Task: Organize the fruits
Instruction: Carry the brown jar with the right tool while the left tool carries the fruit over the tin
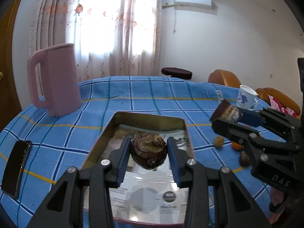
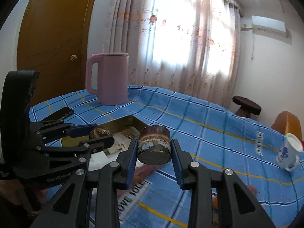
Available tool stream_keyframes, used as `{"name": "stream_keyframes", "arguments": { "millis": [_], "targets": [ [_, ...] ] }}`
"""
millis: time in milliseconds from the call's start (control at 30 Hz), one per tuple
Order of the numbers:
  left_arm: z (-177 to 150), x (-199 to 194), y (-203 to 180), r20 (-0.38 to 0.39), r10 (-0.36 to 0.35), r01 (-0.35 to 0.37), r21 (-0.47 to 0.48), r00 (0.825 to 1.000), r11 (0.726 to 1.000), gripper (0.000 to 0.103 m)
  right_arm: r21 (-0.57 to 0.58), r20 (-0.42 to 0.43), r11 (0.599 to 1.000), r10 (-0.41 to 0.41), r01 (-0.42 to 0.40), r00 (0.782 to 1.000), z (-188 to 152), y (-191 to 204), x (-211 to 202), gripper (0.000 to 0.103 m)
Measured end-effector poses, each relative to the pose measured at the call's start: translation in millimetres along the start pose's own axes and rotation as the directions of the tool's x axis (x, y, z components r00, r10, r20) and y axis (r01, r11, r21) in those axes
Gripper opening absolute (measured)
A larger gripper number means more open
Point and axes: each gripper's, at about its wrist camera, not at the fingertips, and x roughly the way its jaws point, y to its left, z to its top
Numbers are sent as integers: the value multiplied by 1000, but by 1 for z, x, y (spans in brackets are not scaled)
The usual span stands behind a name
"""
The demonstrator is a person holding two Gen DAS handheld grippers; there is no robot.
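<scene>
My left gripper (image 1: pixel 148 152) is shut on a dark brown wrinkled fruit (image 1: pixel 148 151) and holds it above the open metal tin (image 1: pixel 146 116). It also shows in the right wrist view (image 2: pixel 99 134) with the fruit (image 2: pixel 99 132) over the tin (image 2: pixel 131 119). My right gripper (image 2: pixel 154 150) is shut on a short dark round can (image 2: pixel 154 146), held above the table beside the tin's right edge. It shows in the left wrist view (image 1: pixel 226 116) with the can (image 1: pixel 227 112). A small yellowish fruit (image 1: pixel 218 142), an orange one (image 1: pixel 236 146) and a brown one (image 1: pixel 244 158) lie on the blue checked cloth.
A pink jug (image 1: pixel 55 79) stands at the back left, also in the right wrist view (image 2: pixel 109 77). A black phone (image 1: pixel 16 168) lies at the left edge. A white and blue cup (image 1: pixel 246 96) stands at the far right. Orange chairs (image 1: pixel 224 78) and a dark stool (image 1: pixel 176 73) stand behind the table.
</scene>
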Motion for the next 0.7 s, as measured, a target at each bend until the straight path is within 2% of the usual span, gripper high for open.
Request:
{"name": "stream_keyframes", "arguments": {
  "millis": [167,700],
  "targets": [
    [-1,5,14,-19,27,-28,-19,999,999,40,-4,-42,999,38,-38,998,3,11,23,36],
    [-3,10,28,-57,68,-70,-29,996,997,40,-54,-125,996,58,-65,990,-1,31,58,36]
  ]
}}
